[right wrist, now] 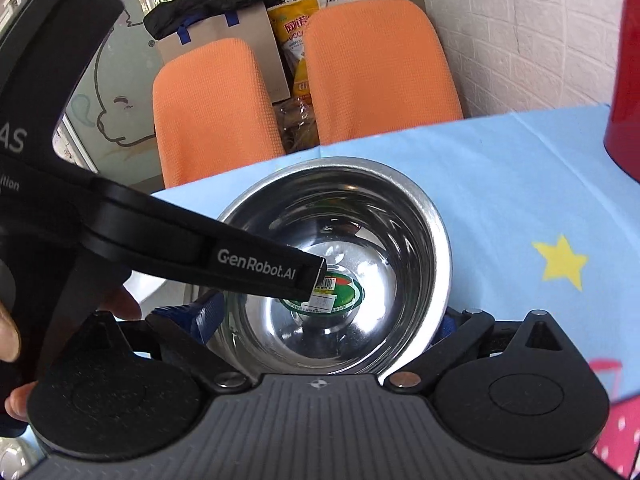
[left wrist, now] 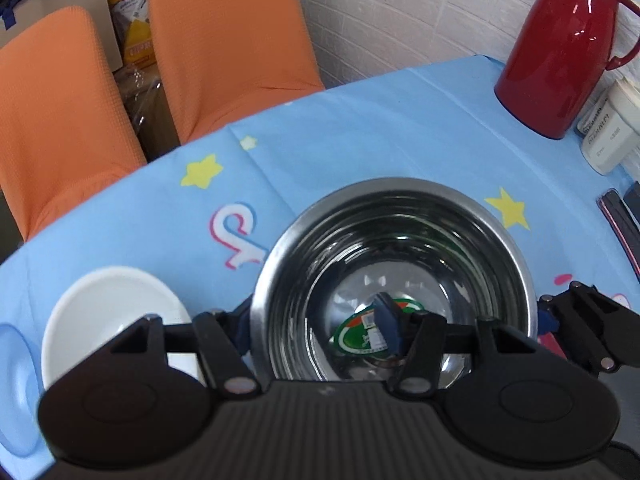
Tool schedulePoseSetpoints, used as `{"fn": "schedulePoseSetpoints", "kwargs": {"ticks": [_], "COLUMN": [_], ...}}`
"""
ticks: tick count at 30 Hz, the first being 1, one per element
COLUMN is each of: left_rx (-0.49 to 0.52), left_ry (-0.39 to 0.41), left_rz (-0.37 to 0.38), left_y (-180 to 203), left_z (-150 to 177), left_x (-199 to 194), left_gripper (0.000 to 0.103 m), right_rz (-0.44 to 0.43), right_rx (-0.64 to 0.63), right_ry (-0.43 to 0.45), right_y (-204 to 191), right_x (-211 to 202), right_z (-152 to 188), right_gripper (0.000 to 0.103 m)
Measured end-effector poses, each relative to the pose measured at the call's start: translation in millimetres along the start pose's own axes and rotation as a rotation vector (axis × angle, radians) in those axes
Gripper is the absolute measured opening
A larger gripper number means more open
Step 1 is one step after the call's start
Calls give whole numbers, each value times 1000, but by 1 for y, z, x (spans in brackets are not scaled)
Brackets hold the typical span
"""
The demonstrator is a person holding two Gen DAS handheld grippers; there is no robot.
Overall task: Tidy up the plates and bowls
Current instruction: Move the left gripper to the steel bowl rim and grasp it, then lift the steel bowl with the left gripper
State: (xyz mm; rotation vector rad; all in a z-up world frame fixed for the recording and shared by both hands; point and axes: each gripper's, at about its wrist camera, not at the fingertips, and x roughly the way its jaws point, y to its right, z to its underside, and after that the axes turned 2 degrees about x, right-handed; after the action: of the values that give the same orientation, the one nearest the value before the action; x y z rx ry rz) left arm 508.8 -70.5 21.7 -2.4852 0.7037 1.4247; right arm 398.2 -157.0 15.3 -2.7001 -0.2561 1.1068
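A steel bowl (left wrist: 394,276) with a green sticker inside stands on the blue tablecloth; it also shows in the right wrist view (right wrist: 340,268). My left gripper (left wrist: 316,324) is shut on the bowl's left rim: one blue pad (left wrist: 386,326) is inside the bowl, the other outside. My right gripper (right wrist: 326,320) is wide open, a finger (right wrist: 202,316) on each side of the bowl, apart from it as far as I can tell. A white bowl (left wrist: 114,320) sits left of the steel bowl, beside a clear blue plate (left wrist: 16,392) at the edge.
A red thermos jug (left wrist: 568,46) stands at the back right, with white boxes (left wrist: 610,136) and dark chopsticks (left wrist: 620,224) to its right. Two orange chairs (left wrist: 224,40) stand behind the table (left wrist: 360,128). The left gripper's body (right wrist: 60,200) crosses the right wrist view.
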Motion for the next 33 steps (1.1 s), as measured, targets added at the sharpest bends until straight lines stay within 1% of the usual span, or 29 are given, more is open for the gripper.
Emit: {"fn": "schedulePoseSetpoints", "kwargs": {"ticks": [4,9,12,18,20,23,30,32,33], "left_rx": [-12,-39,-59,-68,-77,-72,-69,-68,-72], "left_ry": [-8,8,21,21,15,14,14,10,2], "left_rz": [6,13,17,-2,-11,-45,-41,-38,-36], "left_y": [21,47,58,71,71,71,70,70,70], "left_z": [37,89,119,168,179,192,200,201,202], "left_x": [-23,-58,-76,-95,-98,-101,-100,-96,-93], "left_gripper": [61,65,66,67,67,69,71,73,73], "right_rz": [4,4,-7,-35,-44,-60,-91,-97,-102], "right_rx": [6,0,9,40,35,29,34,46,40], "right_ry": [-4,10,13,1,-6,-20,-44,-52,-42], "right_y": [-7,-20,-25,-34,-39,-46,-47,-44,-44], "right_x": [-29,-71,-92,-117,-121,-122,-117,-115,-114], "right_z": [26,67,91,128,138,149,159,162,163], "right_gripper": [88,88,88,88,88,88,88,88,88]}}
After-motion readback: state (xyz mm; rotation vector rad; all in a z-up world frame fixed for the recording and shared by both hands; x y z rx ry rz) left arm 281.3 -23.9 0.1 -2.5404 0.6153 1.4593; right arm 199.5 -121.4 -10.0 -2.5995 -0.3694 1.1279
